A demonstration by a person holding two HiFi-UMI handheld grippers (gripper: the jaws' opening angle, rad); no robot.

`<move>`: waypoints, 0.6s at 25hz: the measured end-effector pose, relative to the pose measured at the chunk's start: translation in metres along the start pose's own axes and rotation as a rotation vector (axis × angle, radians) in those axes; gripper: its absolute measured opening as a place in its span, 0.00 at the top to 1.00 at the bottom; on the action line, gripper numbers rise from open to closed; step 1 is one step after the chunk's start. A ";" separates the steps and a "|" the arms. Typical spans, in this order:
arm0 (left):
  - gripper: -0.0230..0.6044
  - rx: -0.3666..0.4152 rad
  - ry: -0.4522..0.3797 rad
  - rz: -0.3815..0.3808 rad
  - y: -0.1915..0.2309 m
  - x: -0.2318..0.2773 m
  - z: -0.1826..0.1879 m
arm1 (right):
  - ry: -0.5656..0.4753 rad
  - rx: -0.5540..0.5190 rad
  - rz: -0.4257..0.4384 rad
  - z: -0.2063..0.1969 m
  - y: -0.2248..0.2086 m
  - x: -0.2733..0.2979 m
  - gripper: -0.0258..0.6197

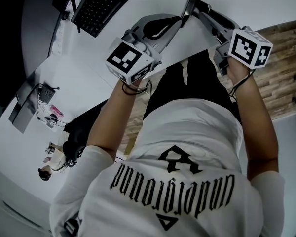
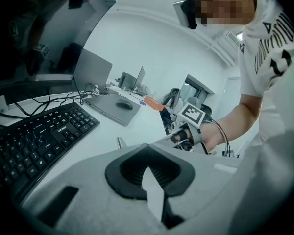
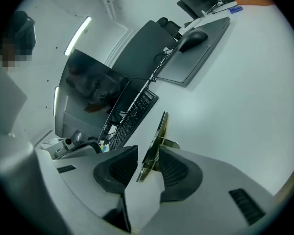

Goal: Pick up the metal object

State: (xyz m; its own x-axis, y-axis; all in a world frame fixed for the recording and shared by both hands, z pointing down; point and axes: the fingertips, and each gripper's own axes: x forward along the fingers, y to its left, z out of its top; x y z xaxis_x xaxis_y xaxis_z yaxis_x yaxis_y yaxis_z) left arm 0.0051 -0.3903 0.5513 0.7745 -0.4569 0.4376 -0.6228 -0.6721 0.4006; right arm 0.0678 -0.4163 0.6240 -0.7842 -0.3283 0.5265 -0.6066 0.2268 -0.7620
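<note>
The metal object [image 3: 157, 140] is a thin flat strip with a small tab, standing on edge between my right gripper's [image 3: 147, 156] jaws. It leans on the right pad, and a gap shows at the left pad, so the gripper is open. In the head view the strip [image 1: 191, 3] rises as a dark blade above the white table [image 1: 89, 68], between the right gripper [image 1: 207, 11] and the left gripper [image 1: 163, 26]. My left gripper [image 2: 147, 148] has its pad tips together and holds nothing. The left gripper view shows the right gripper's marker cube [image 2: 193, 114] just ahead.
A black keyboard [image 1: 101, 4] lies at the far left of the table. A closed grey laptop [image 2: 110, 107] with a mouse [image 2: 124, 104] on it sits beyond it. A dark monitor [image 3: 88, 97] stands behind the keyboard. Wooden floor [image 1: 281, 58] shows past the table's edge.
</note>
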 end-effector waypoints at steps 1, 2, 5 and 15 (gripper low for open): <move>0.94 -0.004 0.002 0.002 0.001 0.001 -0.001 | 0.004 0.009 0.002 0.000 0.000 0.003 0.78; 0.94 -0.007 0.003 0.004 0.001 0.001 -0.002 | 0.008 0.014 0.003 0.000 -0.001 0.005 0.78; 0.94 -0.015 0.004 0.008 0.002 0.003 -0.004 | 0.016 0.031 0.011 0.001 -0.002 0.012 0.78; 0.94 -0.043 0.001 0.010 -0.002 0.002 -0.010 | 0.044 0.032 0.034 0.004 0.004 0.021 0.87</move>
State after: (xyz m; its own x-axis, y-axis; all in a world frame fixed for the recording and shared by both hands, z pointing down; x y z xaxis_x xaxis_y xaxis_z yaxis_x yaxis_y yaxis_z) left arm 0.0067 -0.3835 0.5594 0.7678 -0.4629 0.4431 -0.6351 -0.6414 0.4304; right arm 0.0492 -0.4262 0.6308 -0.8097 -0.2799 0.5158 -0.5756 0.2079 -0.7909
